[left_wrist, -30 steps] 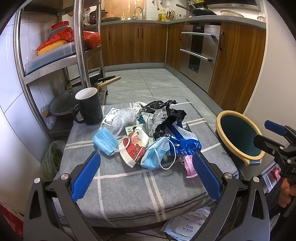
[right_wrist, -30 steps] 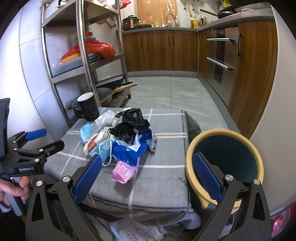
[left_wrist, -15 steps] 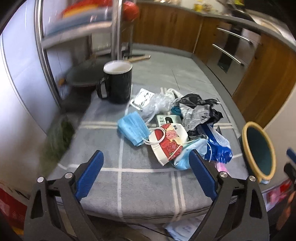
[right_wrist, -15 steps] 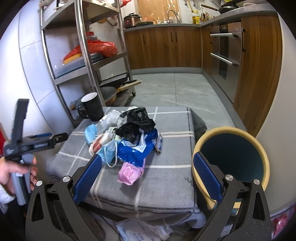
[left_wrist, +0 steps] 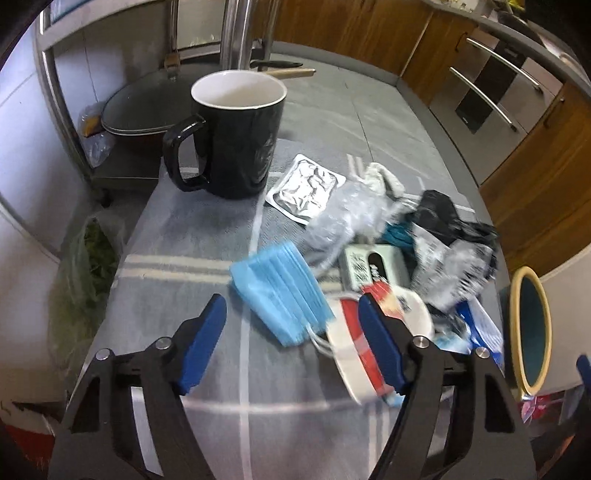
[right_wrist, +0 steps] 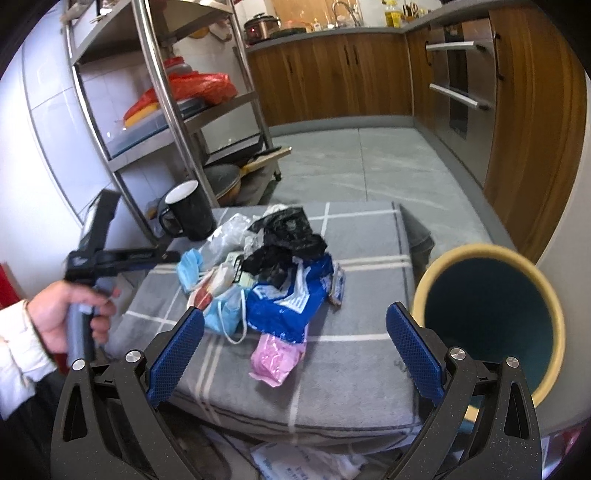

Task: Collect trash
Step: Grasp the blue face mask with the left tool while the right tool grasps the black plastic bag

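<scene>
Left gripper above blue mask, jaws closing, pads not yet touching. Right gripper wide apart, empty, beside bin.

Black mug with white inside stands upright near the far left corner of the grey checked cloth, handle toward the left edge. Steel rack just behind that corner; lidded pan on its bottom shelf, wooden handle sticking out toward the floor. Red plastic bag and a yellow item on the middle shelf. Clear bag of greens on the floor off the cloth's left edge. Wood cabinets along the far wall, oven with steel handles at right. Grey tiled floor. Cooker pot and bottles on the counter, blurred.
</scene>
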### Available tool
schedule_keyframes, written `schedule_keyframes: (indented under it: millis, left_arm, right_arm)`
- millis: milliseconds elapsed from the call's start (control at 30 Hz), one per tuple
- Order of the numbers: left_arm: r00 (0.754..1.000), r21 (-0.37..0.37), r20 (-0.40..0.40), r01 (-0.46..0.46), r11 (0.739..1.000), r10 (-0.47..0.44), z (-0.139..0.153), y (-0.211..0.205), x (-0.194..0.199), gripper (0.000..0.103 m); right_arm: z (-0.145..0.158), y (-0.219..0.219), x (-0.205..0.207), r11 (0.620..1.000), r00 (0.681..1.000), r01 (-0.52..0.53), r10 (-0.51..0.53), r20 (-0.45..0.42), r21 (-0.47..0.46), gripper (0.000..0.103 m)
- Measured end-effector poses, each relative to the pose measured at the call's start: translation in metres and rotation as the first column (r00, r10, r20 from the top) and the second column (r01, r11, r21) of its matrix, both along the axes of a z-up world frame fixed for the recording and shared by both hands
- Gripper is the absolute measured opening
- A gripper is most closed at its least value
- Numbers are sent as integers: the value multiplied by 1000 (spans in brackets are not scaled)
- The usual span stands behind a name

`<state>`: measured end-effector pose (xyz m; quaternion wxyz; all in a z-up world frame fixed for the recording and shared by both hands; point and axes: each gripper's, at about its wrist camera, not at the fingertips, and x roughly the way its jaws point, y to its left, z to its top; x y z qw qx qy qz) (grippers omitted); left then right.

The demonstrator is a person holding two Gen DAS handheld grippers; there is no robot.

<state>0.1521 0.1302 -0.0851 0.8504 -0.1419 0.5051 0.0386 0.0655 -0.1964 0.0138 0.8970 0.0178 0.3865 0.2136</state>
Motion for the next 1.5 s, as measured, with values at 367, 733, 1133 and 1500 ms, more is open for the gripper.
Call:
schedule_keyframes:
  millis: [367,733,1133,1500]
  left_arm:
    - [995,-23,-91,33,999,-35,-57,13,30,39]
    - [995,17,-98,30,999,-28,-42,11,17,5]
    - [999,109,33,32,994,-35,54,-1,-22,4]
    - [989,2,139,59,998,-59,87,-12,-27,4]
  right_arm:
    - [-40,17,15,1000,991,-20,20,-129,-3,97]
    - [-49,15,31,999,987,18,-10,-161,46,95]
    - [-26,44,73,998,995,-12,19,-103,69,93]
    - [-37,93,138,999,992,-31,30,-125,-10,77]
